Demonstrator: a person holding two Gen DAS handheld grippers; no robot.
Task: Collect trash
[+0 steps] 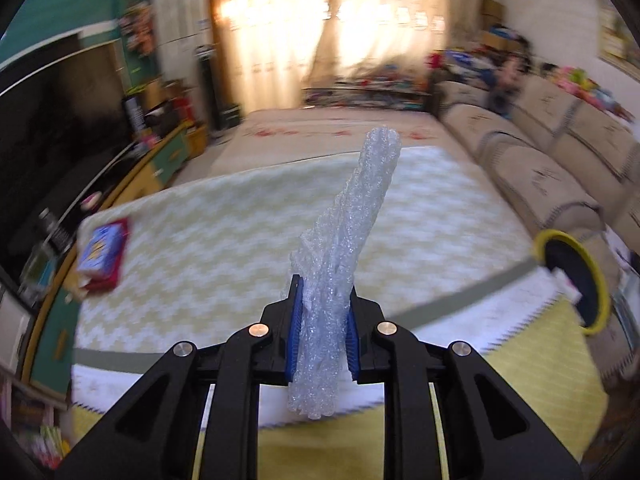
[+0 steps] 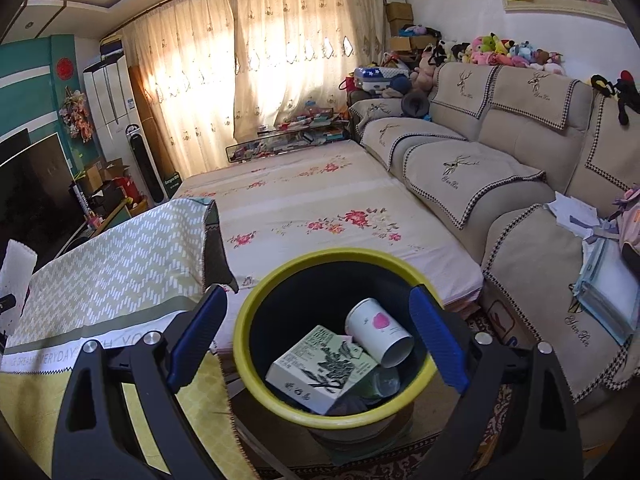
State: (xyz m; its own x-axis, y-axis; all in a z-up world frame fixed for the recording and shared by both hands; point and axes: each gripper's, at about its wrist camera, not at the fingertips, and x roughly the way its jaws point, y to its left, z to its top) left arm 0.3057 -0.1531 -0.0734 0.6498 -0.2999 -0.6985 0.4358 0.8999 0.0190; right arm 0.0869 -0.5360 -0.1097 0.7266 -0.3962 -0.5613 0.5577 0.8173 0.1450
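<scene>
Crinkled bubble wrap (image 1: 344, 264) stands clenched between our left gripper (image 1: 322, 336) jaws, sticking out beyond them. Our right gripper (image 2: 318, 334) jaws gape empty, the yellow-rimmed bin (image 2: 256, 312) between and just past them.

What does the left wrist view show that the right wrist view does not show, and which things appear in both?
Only the left wrist view shows the left tool shut on a roll of bubble wrap, and a red and blue packet lying on the patterned cloth.

Only the right wrist view shows the open right tool and the bin's contents: a printed green box and a white cup on its side.

Both show the yellow-rimmed bin, the zigzag tablecloth, the beige sofa and the curtains.
</scene>
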